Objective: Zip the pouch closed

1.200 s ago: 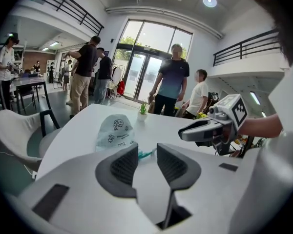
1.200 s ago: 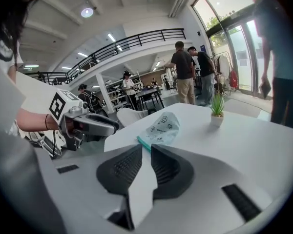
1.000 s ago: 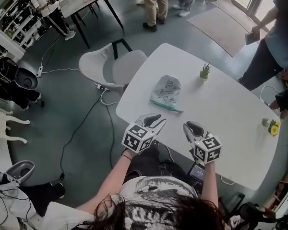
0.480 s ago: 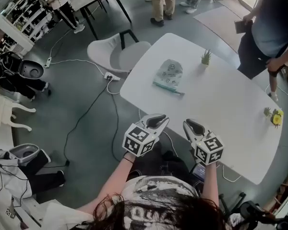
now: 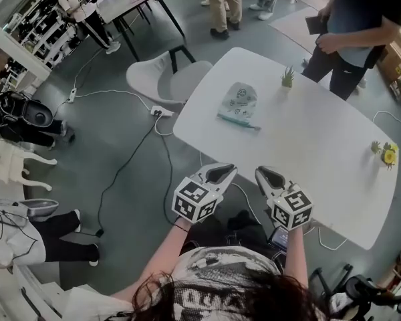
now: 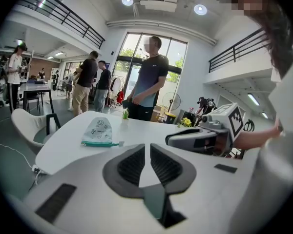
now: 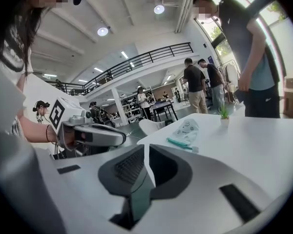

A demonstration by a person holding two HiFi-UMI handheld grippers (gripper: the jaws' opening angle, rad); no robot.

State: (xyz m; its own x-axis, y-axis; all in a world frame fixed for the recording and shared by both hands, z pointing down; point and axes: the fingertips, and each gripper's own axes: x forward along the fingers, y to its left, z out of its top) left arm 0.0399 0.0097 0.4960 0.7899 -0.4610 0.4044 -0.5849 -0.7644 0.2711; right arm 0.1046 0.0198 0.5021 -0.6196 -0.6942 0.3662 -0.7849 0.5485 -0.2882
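The left gripper and the right gripper are side by side at the near edge of the white table. Both have just been closing. Each one now has only a thin gap between its jaws, and nothing is in it. Farther off, the pouch lies flat on the table, well away from both grippers. Its green zipper faces them. A little plant stands past it, and a person stands behind the table.

no legible text or numbers anywhere, print on the pouch too small to read
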